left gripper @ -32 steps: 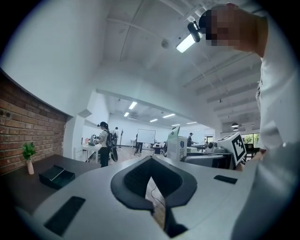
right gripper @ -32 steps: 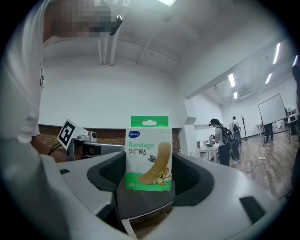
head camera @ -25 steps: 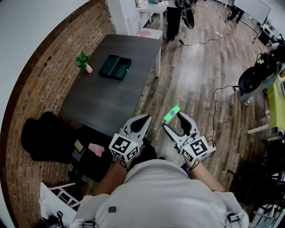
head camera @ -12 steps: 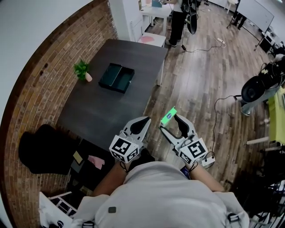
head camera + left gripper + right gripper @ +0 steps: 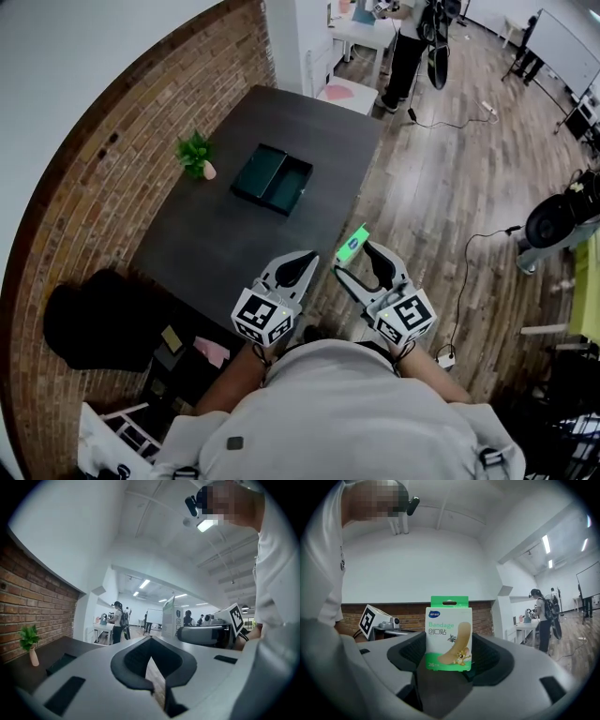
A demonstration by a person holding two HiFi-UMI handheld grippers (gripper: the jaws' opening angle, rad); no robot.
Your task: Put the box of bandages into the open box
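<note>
The bandage box [image 5: 354,243], green and white with a cartoon plaster on its front, stands upright in my right gripper [image 5: 357,255], which is shut on its lower part. It fills the middle of the right gripper view [image 5: 448,632]. My left gripper [image 5: 302,264] hangs beside it, shut and holding nothing. Both are over the wooden floor, off the near right corner of the dark table [image 5: 216,244]. The open box [image 5: 273,178], dark green with its lid folded out flat, lies at mid-table, well ahead and to the left.
A small potted plant [image 5: 195,154] stands left of the open box, near the brick wall. A black bag [image 5: 94,319] lies on the floor at the table's near left. Beyond the table are a pink stool [image 5: 345,93] and a standing person [image 5: 412,42]. Cables [image 5: 469,248] trail at right.
The table and the open box have come nearer and shifted right in the head view. Both grippers keep their pose, and the right one still holds the bandage box.
</note>
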